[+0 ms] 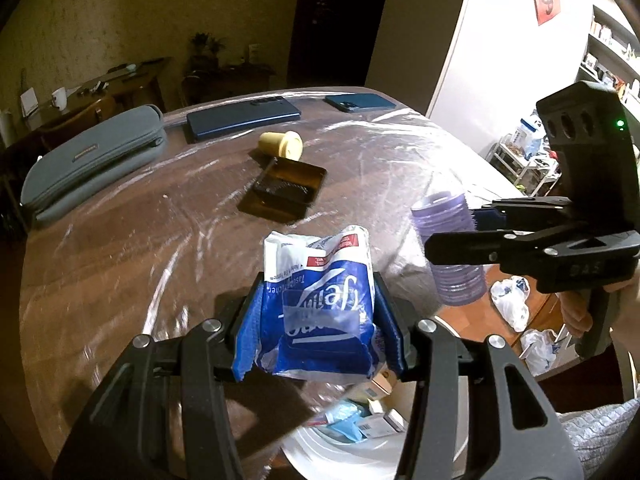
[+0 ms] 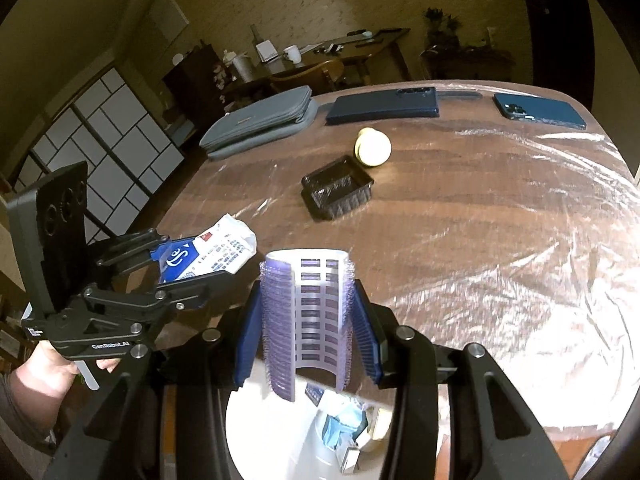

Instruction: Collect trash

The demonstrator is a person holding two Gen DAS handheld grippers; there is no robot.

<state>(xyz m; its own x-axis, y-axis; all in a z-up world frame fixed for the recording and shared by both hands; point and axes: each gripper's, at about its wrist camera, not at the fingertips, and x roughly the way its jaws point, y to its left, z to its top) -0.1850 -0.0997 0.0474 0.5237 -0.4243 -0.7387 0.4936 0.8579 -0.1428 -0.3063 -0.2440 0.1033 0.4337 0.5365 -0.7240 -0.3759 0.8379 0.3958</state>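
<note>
My left gripper (image 1: pixel 320 320) is shut on a blue and white tissue packet (image 1: pixel 320 304), held above the table's near edge; the packet also shows in the right wrist view (image 2: pixel 208 256). My right gripper (image 2: pixel 306 320) is shut on a purple hair roller (image 2: pixel 308 316), seen too in the left wrist view (image 1: pixel 448 248). Both are held over a white bin (image 2: pixel 276 432) that holds several bits of trash, also visible in the left wrist view (image 1: pixel 340 456). A yellow cap (image 2: pixel 373 146) and a black plastic tray (image 2: pixel 338 190) lie on the table.
The wooden table (image 2: pixel 480 240) has a clear plastic cover. A grey pouch (image 2: pixel 260 120), a dark blue case (image 2: pixel 382 110) and a blue phone (image 2: pixel 540 112) lie along its far edge. White plastic bags (image 1: pixel 512 304) lie on the floor to the right.
</note>
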